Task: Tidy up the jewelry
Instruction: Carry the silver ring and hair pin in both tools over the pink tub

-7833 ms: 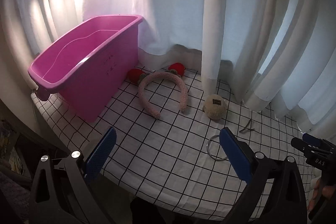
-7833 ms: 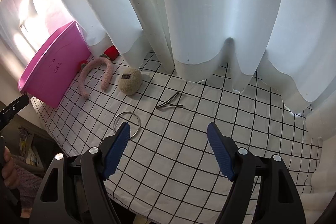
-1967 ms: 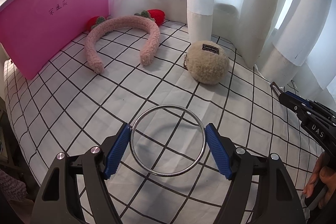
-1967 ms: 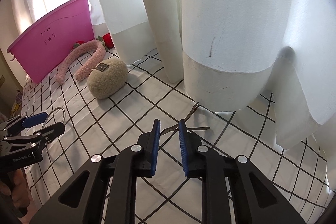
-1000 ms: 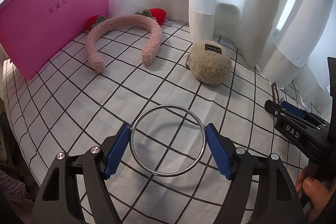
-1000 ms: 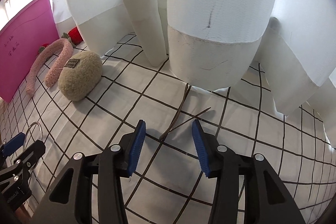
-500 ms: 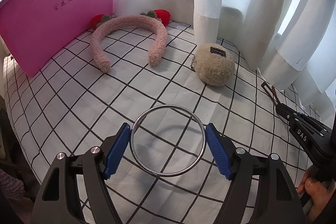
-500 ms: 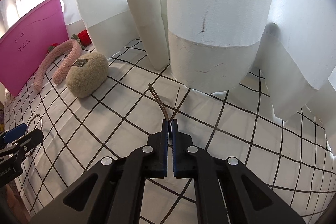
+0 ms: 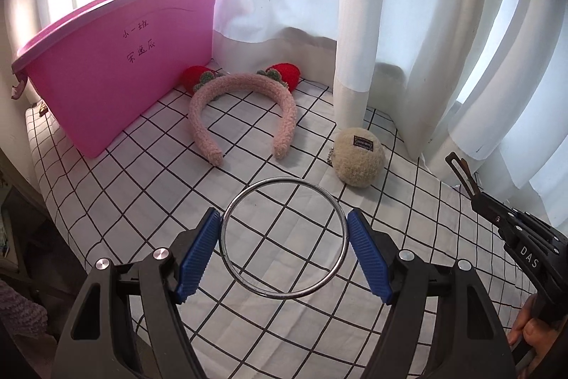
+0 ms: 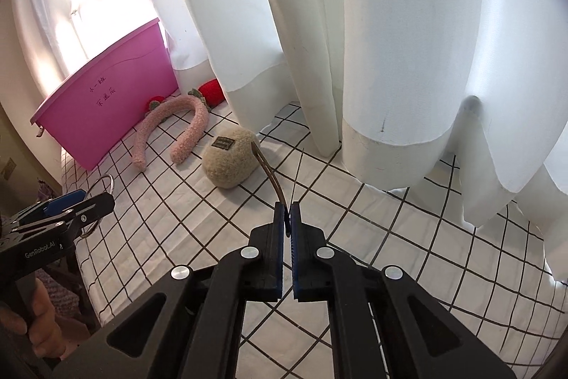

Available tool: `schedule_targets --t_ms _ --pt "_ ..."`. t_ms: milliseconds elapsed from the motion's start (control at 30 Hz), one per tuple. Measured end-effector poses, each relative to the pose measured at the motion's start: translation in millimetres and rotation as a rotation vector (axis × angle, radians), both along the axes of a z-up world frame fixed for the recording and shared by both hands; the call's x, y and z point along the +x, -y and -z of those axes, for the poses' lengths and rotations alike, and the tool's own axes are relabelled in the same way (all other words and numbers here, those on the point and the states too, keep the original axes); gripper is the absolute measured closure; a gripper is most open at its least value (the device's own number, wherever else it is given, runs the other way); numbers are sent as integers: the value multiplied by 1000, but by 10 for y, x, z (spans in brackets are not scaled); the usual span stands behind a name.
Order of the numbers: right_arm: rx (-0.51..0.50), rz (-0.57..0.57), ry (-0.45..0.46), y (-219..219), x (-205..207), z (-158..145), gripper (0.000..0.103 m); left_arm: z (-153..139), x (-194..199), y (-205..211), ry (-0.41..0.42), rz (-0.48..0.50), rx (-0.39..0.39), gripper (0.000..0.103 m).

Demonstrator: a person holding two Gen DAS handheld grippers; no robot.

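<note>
Left hand-held gripper [image 9: 284,245] stays clamped on the metal ring [image 9: 283,238], now lifted clear of the checked surface [image 9: 142,173]. Right hand-held gripper [image 10: 287,215], open a second ago, is pinched shut on the thin hair clip [image 10: 270,174], also raised. Pink headband [image 9: 241,111], plush pouch [image 9: 358,157] and pink bin [image 9: 117,73] lie unmoved.
</note>
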State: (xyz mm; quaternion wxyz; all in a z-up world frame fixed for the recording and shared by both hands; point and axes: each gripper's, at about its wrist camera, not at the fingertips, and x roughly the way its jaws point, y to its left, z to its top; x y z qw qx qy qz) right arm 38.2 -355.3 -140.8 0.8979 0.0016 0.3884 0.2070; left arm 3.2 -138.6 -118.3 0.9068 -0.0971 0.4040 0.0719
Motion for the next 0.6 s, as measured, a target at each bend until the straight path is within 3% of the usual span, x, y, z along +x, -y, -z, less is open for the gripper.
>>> schedule_targets --t_ms 333,600 --pt "48 -131 76 -210 -245 -787 99 -843 -350 -187 83 -77 50 32" --pt "81 -262 159 -797 -281 -1370 99 -1413 -550 -598 175 -160 86 32"
